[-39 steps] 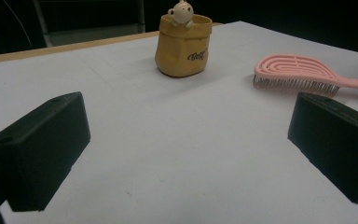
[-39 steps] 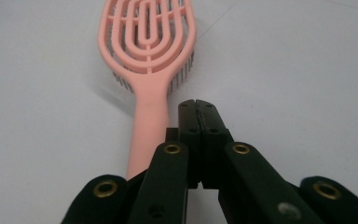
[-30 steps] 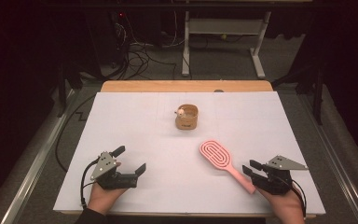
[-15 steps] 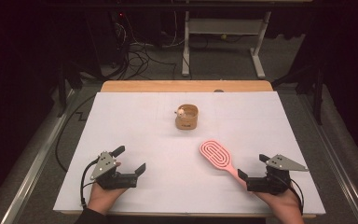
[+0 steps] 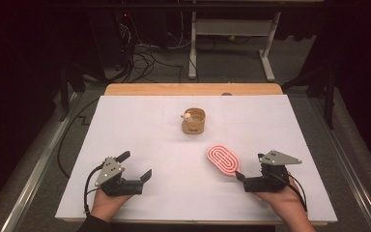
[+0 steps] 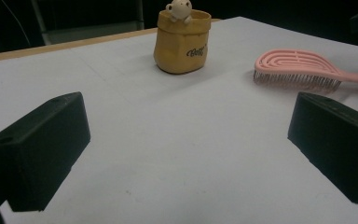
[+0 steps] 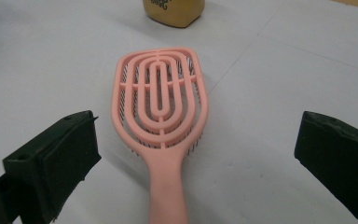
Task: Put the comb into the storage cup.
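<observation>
A pink hairbrush (image 5: 223,159) lies flat on the white table, bristles down, right of centre. In the right gripper view the hairbrush (image 7: 161,100) points away and its handle runs back between the two jaws, which stand wide and clear of it. My right gripper (image 5: 249,167) is open just behind the handle's end; its jaws have just been opening. My left gripper (image 5: 135,166) rests open at the front left with nothing between its fingers. A small yellow pouch-shaped holder (image 5: 193,123) with a pale figure at its rim stands mid-table, and the left gripper view shows that holder (image 6: 182,42) and the hairbrush (image 6: 303,65).
The white table sheet (image 5: 140,125) ends in a wooden strip (image 5: 193,89) at the far side. Beyond it are floor cables (image 5: 140,60) and a metal desk frame (image 5: 232,34). Bare sheet lies between the two grippers.
The right gripper, which was closed on the brush handle, has opened and drawn back toward the person and slightly up. The brush stays where it lay. The left gripper has not moved.
</observation>
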The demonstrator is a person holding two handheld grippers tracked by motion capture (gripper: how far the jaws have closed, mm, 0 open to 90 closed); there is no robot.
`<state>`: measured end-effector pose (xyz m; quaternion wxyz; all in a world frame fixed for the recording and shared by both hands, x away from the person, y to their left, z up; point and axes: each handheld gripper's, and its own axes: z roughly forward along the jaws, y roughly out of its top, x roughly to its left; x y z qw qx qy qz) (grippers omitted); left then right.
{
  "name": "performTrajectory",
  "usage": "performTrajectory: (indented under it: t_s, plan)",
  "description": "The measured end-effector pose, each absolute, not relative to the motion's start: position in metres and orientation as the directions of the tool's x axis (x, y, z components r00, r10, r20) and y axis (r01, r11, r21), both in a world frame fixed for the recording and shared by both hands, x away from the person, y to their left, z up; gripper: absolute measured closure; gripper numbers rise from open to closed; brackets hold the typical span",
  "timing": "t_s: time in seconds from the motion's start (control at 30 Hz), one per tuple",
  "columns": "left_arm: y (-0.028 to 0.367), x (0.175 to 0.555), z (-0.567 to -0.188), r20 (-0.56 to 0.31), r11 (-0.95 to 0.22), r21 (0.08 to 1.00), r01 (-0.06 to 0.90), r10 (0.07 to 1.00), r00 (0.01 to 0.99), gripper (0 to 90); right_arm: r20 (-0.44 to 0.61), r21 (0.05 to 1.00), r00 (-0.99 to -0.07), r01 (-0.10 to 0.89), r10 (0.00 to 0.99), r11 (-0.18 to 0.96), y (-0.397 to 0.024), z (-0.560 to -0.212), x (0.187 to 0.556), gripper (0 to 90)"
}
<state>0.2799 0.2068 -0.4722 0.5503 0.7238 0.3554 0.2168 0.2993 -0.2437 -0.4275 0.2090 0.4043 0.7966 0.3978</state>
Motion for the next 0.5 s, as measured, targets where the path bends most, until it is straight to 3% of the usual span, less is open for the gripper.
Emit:
performTrajectory:
  t_s: [0.5]
  plan:
    - [0.207, 0.279, -0.472, -0.086, -0.141, 0.949, 0.280, 0.742, 0.665, 0.0, -0.087, 0.707, -0.625, 0.510, 0.776, 0.490, -0.201, -0.411, 0.333, 0.0]
